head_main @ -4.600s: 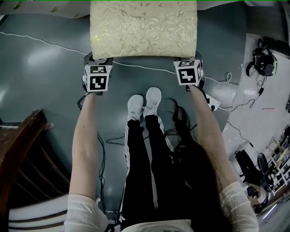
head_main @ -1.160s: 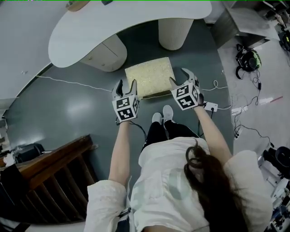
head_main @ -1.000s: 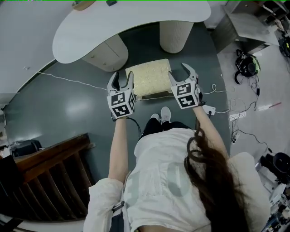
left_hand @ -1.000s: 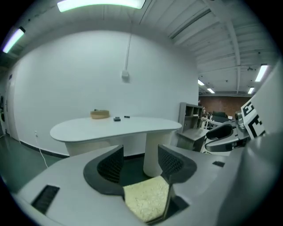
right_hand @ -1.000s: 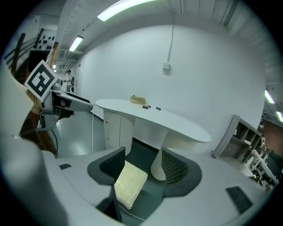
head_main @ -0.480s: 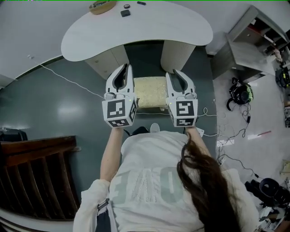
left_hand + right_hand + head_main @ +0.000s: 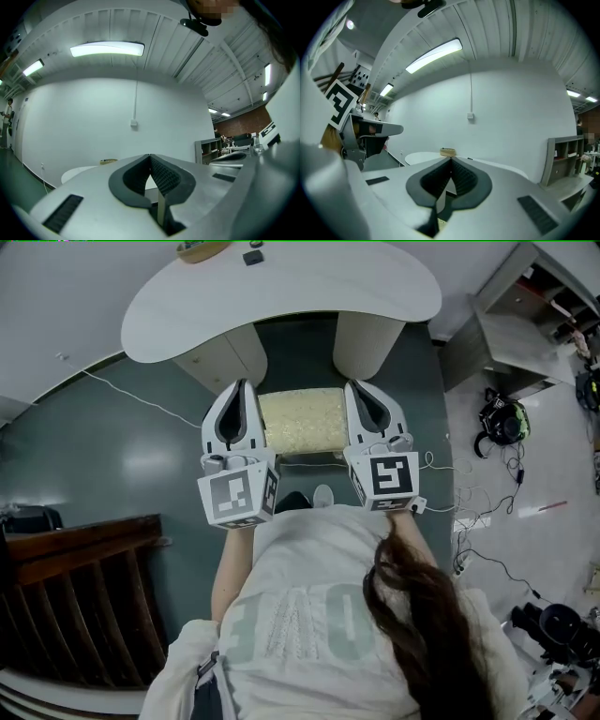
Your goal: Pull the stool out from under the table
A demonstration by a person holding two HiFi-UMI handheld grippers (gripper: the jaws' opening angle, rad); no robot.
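Note:
The stool (image 7: 300, 421), with a cream patterned cushion, stands on the dark floor just in front of the white table (image 7: 281, 287), between its two pedestal legs. Both grippers are raised high above the floor, near the head camera, and touch nothing. My left gripper (image 7: 242, 385) is shut and empty, its tips over the stool's left edge in the head view. My right gripper (image 7: 355, 386) is also shut and empty, over the stool's right edge. Each gripper view shows closed jaws, left gripper (image 7: 150, 156) and right gripper (image 7: 451, 159), pointing at the far wall, with the stool out of sight.
A tape roll (image 7: 202, 249) and a small dark object (image 7: 253, 257) lie on the table. A cable (image 7: 112, 381) runs over the floor at left. Wooden railing (image 7: 75, 596) stands at lower left. Headphones (image 7: 502, 418), cables and a shelf (image 7: 553, 296) are at right.
Both grippers rose from beside the stool toward the head camera, and their jaws went from wide open to shut. The stool has stayed in place in front of the table.

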